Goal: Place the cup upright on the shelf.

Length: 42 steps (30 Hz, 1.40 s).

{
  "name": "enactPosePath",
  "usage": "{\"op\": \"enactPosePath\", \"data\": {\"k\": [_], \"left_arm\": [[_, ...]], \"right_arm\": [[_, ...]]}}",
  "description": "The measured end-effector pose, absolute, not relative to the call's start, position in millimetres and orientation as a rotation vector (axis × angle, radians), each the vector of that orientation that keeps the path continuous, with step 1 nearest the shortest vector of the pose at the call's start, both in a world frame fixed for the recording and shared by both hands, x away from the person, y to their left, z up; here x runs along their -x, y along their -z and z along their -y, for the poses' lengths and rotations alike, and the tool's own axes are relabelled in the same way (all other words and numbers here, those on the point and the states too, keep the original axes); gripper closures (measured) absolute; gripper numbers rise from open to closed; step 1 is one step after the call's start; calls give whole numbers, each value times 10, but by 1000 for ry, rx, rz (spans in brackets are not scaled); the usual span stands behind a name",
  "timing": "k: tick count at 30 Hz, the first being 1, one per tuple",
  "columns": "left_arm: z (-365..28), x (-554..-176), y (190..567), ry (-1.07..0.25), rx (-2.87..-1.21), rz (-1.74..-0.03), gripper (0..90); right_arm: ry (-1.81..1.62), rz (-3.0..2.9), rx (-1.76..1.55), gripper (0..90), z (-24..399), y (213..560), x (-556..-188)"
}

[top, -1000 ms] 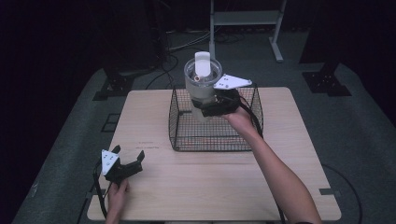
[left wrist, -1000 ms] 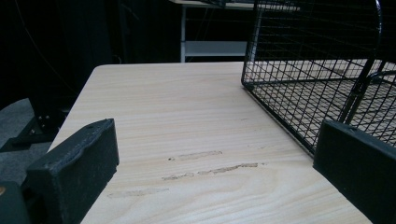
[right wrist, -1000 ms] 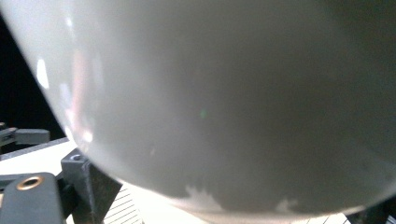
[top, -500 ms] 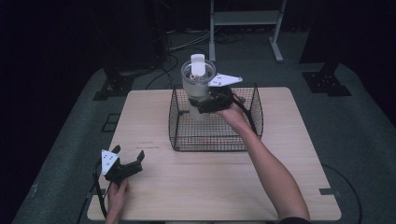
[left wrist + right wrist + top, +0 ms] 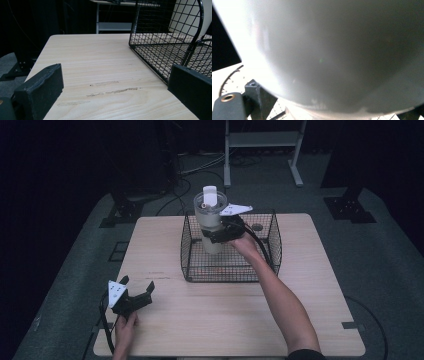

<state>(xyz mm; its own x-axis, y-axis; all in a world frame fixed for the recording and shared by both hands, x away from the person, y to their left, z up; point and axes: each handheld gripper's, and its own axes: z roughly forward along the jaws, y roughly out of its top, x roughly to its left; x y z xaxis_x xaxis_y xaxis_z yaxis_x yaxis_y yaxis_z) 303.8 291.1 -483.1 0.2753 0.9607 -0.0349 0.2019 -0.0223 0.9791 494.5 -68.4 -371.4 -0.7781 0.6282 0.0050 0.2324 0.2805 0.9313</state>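
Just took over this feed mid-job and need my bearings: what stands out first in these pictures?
A tall pale container with a white object standing in its top, clamped by the right hand-held gripper and held above a black wire basket at the far middle of the wooden table. Next, the left hand-held gripper sits near the table's front left corner, jaws open and holding nothing.

A dark lab or studio: cables on grey floor, metal stand.

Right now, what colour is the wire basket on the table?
Black. The wire basket shows best in the left gripper view, its grid dark against the pale wooden table.
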Motion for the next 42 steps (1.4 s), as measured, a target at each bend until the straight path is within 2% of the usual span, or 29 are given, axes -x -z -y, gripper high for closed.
{"op": "enactPosePath", "data": {"k": [18,42], "left_arm": [[-2935,-3038,4832,-876,-1457,-1146,0],[-2919,-3033,4831,-878,-1465,-1142,0]], "right_arm": [[-1409,-2291,-810,94,641,4033,-5140],[-1398,-2367,-790,92,610,4182,-5228]]}}
